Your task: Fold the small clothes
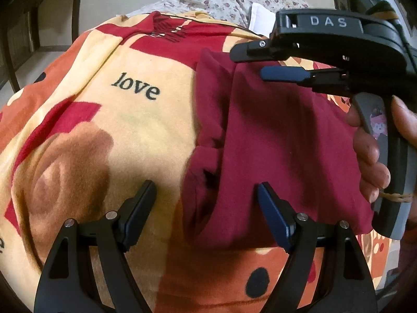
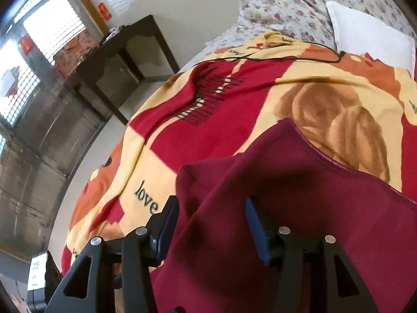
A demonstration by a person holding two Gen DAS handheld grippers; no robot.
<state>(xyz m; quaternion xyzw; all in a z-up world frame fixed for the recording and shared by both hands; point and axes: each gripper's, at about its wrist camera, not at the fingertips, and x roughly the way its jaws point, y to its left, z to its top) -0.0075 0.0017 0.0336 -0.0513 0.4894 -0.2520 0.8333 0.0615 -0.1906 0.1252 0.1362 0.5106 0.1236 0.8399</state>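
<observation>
A dark red garment (image 1: 273, 135) lies partly folded on a yellow, red and orange blanket (image 1: 146, 130) printed with "love". My left gripper (image 1: 206, 185) is open just above the garment's near left edge, one finger over the blanket and the other over the cloth. A hand (image 1: 370, 156) holds my right gripper (image 1: 247, 64) over the garment's far edge, its jaws apart with nothing pinched. In the right wrist view the right gripper (image 2: 211, 200) straddles a raised fold of the garment (image 2: 286, 182), and the pads do not press on it.
The blanket (image 2: 208, 130) covers a bed with floral bedding (image 2: 286, 5) and a white pillow (image 2: 370, 41) at its far end. A thin black cable (image 2: 286, 57) runs across the blanket. Beyond the bed's left edge a dark wooden table (image 2: 117, 60) stands by windows.
</observation>
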